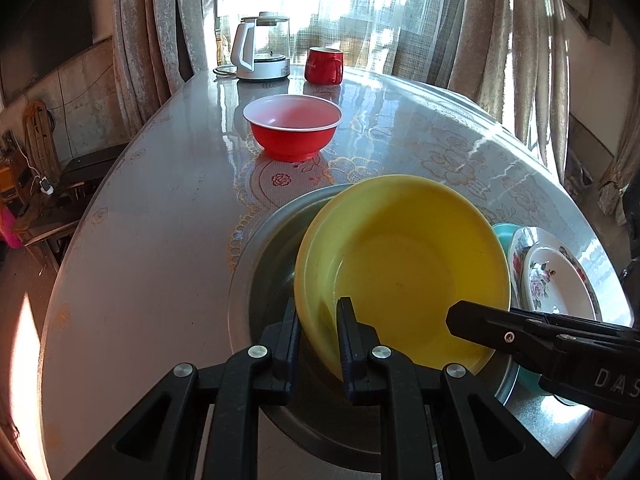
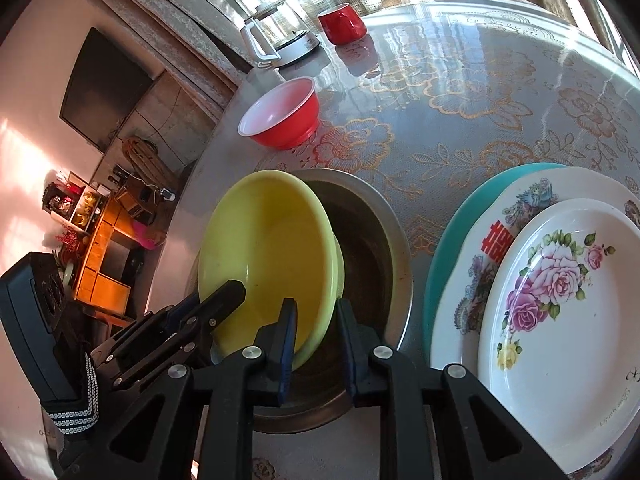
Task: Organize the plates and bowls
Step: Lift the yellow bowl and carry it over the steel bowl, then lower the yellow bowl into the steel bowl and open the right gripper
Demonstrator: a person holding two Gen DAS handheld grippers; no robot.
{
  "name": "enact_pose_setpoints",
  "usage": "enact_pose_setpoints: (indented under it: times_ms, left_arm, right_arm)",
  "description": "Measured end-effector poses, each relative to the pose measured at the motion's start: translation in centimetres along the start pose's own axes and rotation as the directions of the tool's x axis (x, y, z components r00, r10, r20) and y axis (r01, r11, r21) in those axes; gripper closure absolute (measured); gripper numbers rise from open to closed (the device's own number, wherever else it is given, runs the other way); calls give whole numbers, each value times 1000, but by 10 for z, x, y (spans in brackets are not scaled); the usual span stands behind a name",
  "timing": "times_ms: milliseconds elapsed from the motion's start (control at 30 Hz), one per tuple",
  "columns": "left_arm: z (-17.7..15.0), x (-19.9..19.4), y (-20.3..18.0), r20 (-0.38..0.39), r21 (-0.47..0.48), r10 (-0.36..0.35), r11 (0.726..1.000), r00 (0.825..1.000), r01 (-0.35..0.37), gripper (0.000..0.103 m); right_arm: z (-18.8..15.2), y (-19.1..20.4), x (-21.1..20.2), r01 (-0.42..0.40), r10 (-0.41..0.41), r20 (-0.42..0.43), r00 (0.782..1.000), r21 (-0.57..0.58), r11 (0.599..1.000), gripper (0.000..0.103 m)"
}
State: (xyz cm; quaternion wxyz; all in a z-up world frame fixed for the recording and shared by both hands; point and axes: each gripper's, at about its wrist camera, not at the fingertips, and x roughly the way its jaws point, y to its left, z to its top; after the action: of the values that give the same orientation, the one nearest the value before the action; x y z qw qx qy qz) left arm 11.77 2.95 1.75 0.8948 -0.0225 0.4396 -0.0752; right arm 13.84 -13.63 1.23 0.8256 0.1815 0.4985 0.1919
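Observation:
A yellow bowl [image 1: 400,264] [image 2: 268,248] leans tilted inside a steel basin [image 1: 264,264] [image 2: 368,248] on the table. My left gripper [image 1: 317,320] is shut on the bowl's near-left rim; in the right wrist view the left gripper [image 2: 232,292] comes in from the left. The bowl's right rim lies between the fingers of my right gripper [image 2: 316,320], with a thin gap at the outer pad, so it reads as open. A red bowl [image 1: 293,126] [image 2: 280,114] stands further back. Right of the basin, a rose-patterned plate [image 2: 560,300] [image 1: 556,280] tops a stack above a teal plate [image 2: 452,232].
A glass kettle [image 1: 262,46] [image 2: 280,36] and a red mug [image 1: 324,65] [image 2: 343,23] stand at the table's far end by the curtained window. The lace-covered round table [image 1: 160,240] drops off at the left, with furniture and floor below.

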Motion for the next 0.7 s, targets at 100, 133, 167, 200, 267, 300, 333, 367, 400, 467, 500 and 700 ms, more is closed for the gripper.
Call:
enact_pose_setpoints:
  times_ms: [100, 133, 167, 200, 267, 300, 333, 367, 400, 467, 500, 700]
  left_arm:
    - [-2, -1, 0, 4, 6, 8, 1000, 1000, -8, 86]
    - [-2, -1, -1, 6, 10, 10, 1000, 1000, -10, 86]
    - [-2, -1, -1, 6, 9, 10, 1000, 1000, -10, 86]
    - [-2, -1, -1, 5, 9, 9, 1000, 1000, -9, 86]
    - [-3, -1, 0, 5, 9, 9, 1000, 1000, -9, 86]
    - [-2, -1, 0, 5, 7, 8, 1000, 1000, -8, 86]
    - [-3, -1, -1, 8, 8, 9, 1000, 1000, -9, 86]
    - [-3, -1, -2, 9, 12, 12, 1000, 1000, -12, 86]
    - [-3, -1, -2, 10, 16, 13, 1000, 1000, -13, 86]
    - [-3, -1, -3, 11, 18, 9, 1000, 1000, -9, 85]
    - [-3, -1, -3, 12, 20, 8, 1000, 1000, -9, 85]
    - [-3, 0, -3, 16, 30, 14, 999, 1000, -14, 84]
  right_arm:
    - [0, 4, 2, 15, -15, -10, 1000, -19, 1000, 79]
    - [0, 5, 3, 19, -19, -13, 1000, -23, 1000, 78]
    - [0, 6, 3, 22, -23, -15, 1000, -26, 999, 78]
    - [0, 6, 4, 24, -25, -16, 1000, -26, 999, 77]
    - [1, 7, 5, 27, -28, -19, 999, -25, 999, 76]
    - [1, 7, 5, 28, -29, -21, 999, -23, 999, 76]
    - [1, 7, 5, 30, -31, -22, 999, -22, 999, 76]
    - [1, 8, 5, 31, -31, -23, 999, -21, 999, 76]
    - [1, 7, 4, 28, -28, -23, 999, -18, 999, 75]
    - [3, 9, 3, 25, -26, -21, 999, -13, 1000, 73]
    - [3, 8, 2, 27, -28, -20, 999, -11, 1000, 73]
    - [5, 6, -4, 36, -36, -3, 999, -9, 999, 72]
